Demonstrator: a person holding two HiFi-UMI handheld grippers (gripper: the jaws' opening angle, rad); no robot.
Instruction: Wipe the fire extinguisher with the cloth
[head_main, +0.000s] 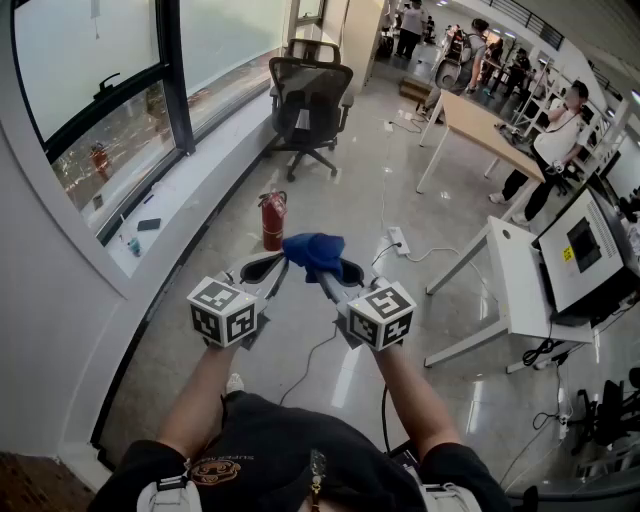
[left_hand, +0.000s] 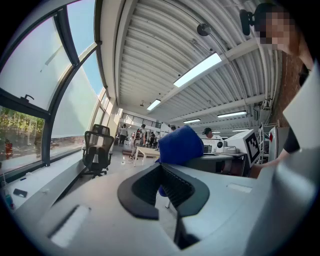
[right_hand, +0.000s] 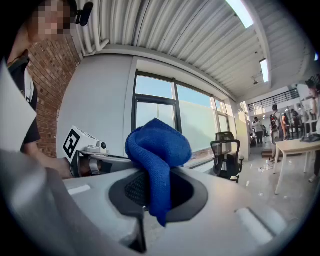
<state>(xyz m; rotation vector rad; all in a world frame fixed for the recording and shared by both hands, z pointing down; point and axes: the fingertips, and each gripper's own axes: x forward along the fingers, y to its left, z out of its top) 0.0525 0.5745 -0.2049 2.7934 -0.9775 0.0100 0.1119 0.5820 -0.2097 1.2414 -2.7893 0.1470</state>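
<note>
The right gripper is clamped on the cloth. Its jaws stand narrowly apart only because the blue fabric fills the gap. A bunched fold rises above the pads and a short tail hangs below them. The left gripper holds nothing, and its jaws stand slightly apart with bare floor showing through the gap. The blue seen past it in the left gripper view is the same cloth, carried by the other tool.

In the head view both are held out in front of the person, side by side and roughly level. The left gripper is just left of the right gripper, and the cloth is bundled at the far end between their tips. Whether the cloth brushes the left tool's tip I cannot tell.

The fire extinguisher stands upright on the glossy floor. It is beyond the grippers and a little to the left, close to the low ledge under the window. It is apart from both tools — nothing touches it. Farther off stands an office chair, a power strip lies on the floor to the right, and a white desk sits at the right edge.

As for progress, the cloth is in hand but no wiping has begun. What seems left is nearly everything — closing in on the red cylinder, lowering the cloth onto it, rubbing its body, perhaps with the free left gripper steadying it so it does not tip.
</note>
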